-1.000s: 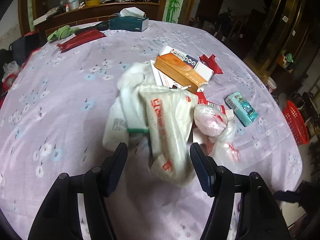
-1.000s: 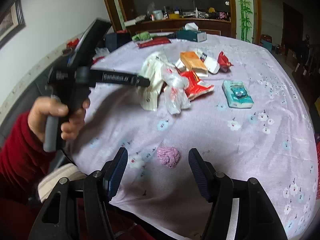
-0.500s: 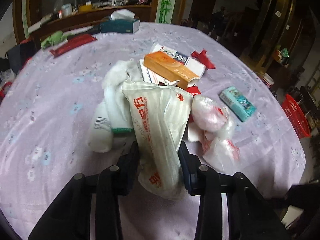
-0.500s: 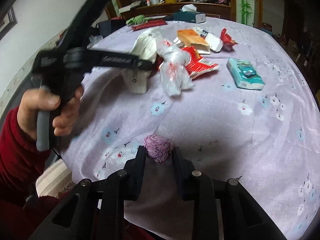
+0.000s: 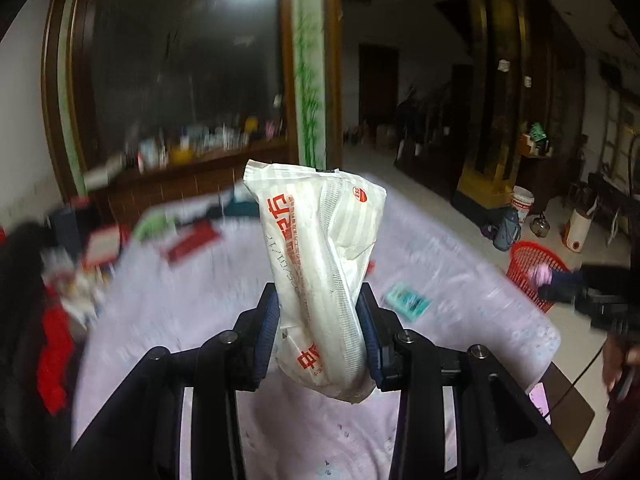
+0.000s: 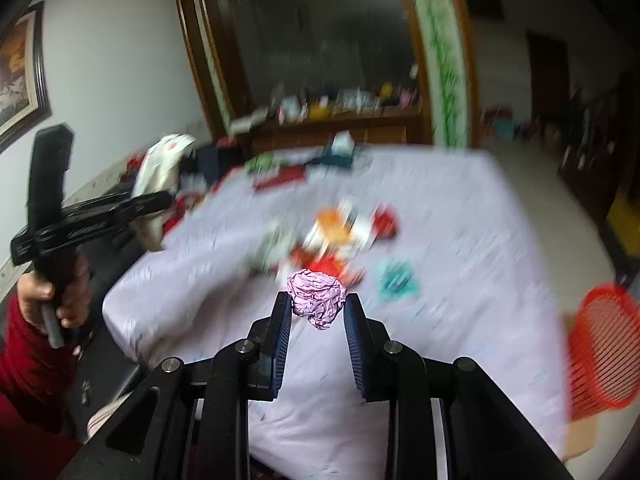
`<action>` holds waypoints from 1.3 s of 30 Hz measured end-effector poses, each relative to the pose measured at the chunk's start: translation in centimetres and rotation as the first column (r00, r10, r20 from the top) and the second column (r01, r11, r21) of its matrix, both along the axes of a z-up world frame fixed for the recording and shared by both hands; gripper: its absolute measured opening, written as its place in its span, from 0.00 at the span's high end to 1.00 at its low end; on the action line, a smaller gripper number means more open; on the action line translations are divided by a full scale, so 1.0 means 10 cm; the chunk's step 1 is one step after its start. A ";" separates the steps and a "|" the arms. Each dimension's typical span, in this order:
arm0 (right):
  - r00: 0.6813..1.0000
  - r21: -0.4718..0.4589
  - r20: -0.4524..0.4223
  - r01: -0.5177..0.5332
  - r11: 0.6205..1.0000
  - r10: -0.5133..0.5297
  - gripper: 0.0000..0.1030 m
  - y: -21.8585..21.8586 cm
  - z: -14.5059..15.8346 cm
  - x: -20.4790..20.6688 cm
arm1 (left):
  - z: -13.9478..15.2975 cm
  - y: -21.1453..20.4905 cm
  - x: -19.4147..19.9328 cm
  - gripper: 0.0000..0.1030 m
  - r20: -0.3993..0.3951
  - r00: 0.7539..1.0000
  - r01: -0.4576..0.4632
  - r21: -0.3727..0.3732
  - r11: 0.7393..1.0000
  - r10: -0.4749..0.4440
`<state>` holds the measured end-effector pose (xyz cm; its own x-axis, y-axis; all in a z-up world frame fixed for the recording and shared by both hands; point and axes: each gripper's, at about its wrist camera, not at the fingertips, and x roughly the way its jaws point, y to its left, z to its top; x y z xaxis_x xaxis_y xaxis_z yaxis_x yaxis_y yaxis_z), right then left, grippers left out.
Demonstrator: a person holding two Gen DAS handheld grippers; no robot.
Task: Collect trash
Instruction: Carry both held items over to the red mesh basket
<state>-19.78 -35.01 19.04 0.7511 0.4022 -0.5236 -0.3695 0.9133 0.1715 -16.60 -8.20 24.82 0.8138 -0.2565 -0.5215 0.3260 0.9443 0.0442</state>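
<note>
My left gripper (image 5: 320, 308) is shut on a white plastic wrapper with red print (image 5: 320, 248) and holds it upright, well above the purple-clothed table (image 5: 240, 300). My right gripper (image 6: 316, 312) is shut on a crumpled pink paper ball (image 6: 316, 296), lifted off the table (image 6: 460, 240). The left gripper with its wrapper (image 6: 160, 168) shows at the left of the right wrist view. The right gripper with the pink ball (image 5: 542, 276) shows at the right of the left wrist view, near a red mesh basket (image 5: 532, 264).
The red mesh basket (image 6: 604, 344) stands on the floor beside the table's right edge. Blurred litter lies mid-table: an orange box (image 6: 332, 228), red wrappers (image 6: 384, 220), a teal tissue pack (image 6: 396, 280). A cluttered wooden sideboard (image 6: 340, 120) stands behind.
Both grippers have lifted their loads off the table. The left raised the white wrapper high; the right raised the pink ball and swung toward the red basket side.
</note>
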 end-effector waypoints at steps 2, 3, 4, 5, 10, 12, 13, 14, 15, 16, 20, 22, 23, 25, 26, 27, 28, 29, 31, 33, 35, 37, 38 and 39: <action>0.997 -0.005 0.065 0.034 0.999 -0.034 0.72 -0.19 0.31 -0.12 | 0.31 -0.13 -0.09 0.64 0.030 0.999 0.040 0.003 0.999 -0.040; 0.993 -0.015 0.096 0.065 0.998 -0.063 0.72 -0.28 0.47 -0.18 | 0.43 -0.20 -0.13 0.64 0.046 0.997 0.054 0.010 0.999 -0.054; 0.988 -0.019 0.128 0.092 0.996 -0.088 0.72 -0.39 0.62 -0.24 | 0.57 -0.28 -0.16 0.64 0.066 0.995 0.069 0.021 0.997 -0.070; 0.983 -0.022 0.148 0.109 0.994 -0.104 0.72 -0.46 0.73 -0.28 | 0.71 -0.39 -0.21 0.64 0.089 0.992 0.087 0.034 0.996 -0.089; 0.938 -0.055 0.266 0.243 0.968 -0.220 0.72 -0.89 1.43 -0.59 | 1.38 -0.88 -0.34 0.64 0.164 0.969 0.177 0.069 0.982 -0.186; 0.912 -0.051 0.312 0.298 0.953 -0.268 0.72 -1.09 1.76 -0.70 | 1.59 -1.03 -0.37 0.64 0.189 0.958 0.205 0.073 0.976 -0.216; 0.901 -0.058 0.329 0.317 0.947 -0.282 0.72 -1.14 1.89 -0.73 | 1.74 -1.14 -0.40 0.64 0.208 0.950 0.222 0.070 0.973 -0.231; 0.888 -0.071 0.350 0.344 0.936 -0.300 0.72 -1.20 2.03 -0.79 | 1.84 -1.23 -0.42 0.64 0.217 0.944 0.238 0.070 0.969 -0.248; 0.869 -0.073 0.370 0.380 0.922 -0.329 0.72 -1.28 2.19 -0.83 | 1.96 -1.33 -0.45 0.64 0.223 0.936 0.264 0.065 0.962 -0.271; 0.858 -0.079 0.379 0.404 0.911 -0.347 0.72 -1.34 2.30 -0.86 | 2.05 -1.44 -0.46 0.64 0.224 0.930 0.286 0.057 0.956 -0.292; 0.827 -0.101 0.381 0.481 0.871 -0.413 0.72 -1.54 2.56 -0.88 | 2.24 -1.88 -0.48 0.64 0.228 0.900 0.368 0.064 0.928 -0.372; 0.820 -0.114 0.352 0.515 0.849 -0.450 0.72 -1.68 2.56 -0.88 | 2.23 -2.13 -0.46 0.64 0.213 0.884 0.415 0.058 0.908 -0.417; 0.815 -0.129 0.343 0.533 0.836 -0.467 0.72 -1.74 2.52 -0.85 | 2.18 -2.27 -0.43 0.64 0.196 0.873 0.447 0.044 0.893 -0.447; 0.811 -0.142 0.311 0.554 0.820 -0.495 0.72 -1.94 2.38 -0.91 | 1.99 -2.58 -0.37 0.64 0.165 0.848 0.507 0.026 0.862 -0.504; 0.809 -0.145 0.288 0.565 0.812 -0.511 0.72 -2.05 2.26 -0.92 | 1.92 -2.70 -0.37 0.64 0.152 0.837 0.530 0.020 0.848 -0.526; 0.808 -0.150 0.269 0.573 0.806 -0.524 0.72 -2.16 2.14 -0.95 | 1.81 -2.83 -0.35 0.64 0.133 0.825 0.553 0.009 0.833 -0.550; 0.805 -0.153 0.242 0.583 0.798 -0.542 0.72 -2.27 1.96 -0.96 | 1.61 -3.00 -0.26 0.64 0.100 0.811 0.580 -0.007 0.815 -0.576; 0.801 -0.153 0.224 0.591 0.792 -0.555 0.72 -2.39 1.85 -1.01 | 1.48 -3.12 -0.19 0.64 0.077 0.804 0.592 -0.016 0.805 -0.590; 0.797 -0.141 0.164 0.602 0.786 -0.581 0.72 -2.69 1.55 -1.09 | 1.10 -3.40 0.03 0.64 -0.005 0.783 0.620 -0.055 0.782 -0.622; 0.794 -0.120 0.100 0.608 0.784 -0.600 0.72 -2.93 1.29 -1.07 | 0.67 -3.71 0.26 0.64 -0.084 0.769 0.629 -0.082 0.773 -0.634; 0.790 -0.105 0.030 0.612 0.784 -0.612 0.72 -3.16 0.99 -1.03 | 0.19 -4.04 0.49 0.64 -0.174 0.747 0.634 -0.104 0.766 -0.642; 0.790 -0.088 -0.023 0.609 0.789 -0.612 0.72 -3.34 0.75 -0.97 | -0.27 -4.34 0.67 0.64 -0.253 0.727 0.633 -0.114 0.766 -0.638; 0.792 -0.084 -0.048 0.604 0.792 -0.609 0.72 -3.41 0.63 -0.92 | -0.47 -4.48 0.74 0.64 -0.287 0.721 0.627 -0.119 0.770 -0.631; 0.792 -0.086 -0.067 0.601 0.794 -0.607 0.72 -3.46 0.54 -0.86 | -0.62 -4.52 0.77 0.64 -0.310 0.715 0.624 -0.121 0.772 -0.627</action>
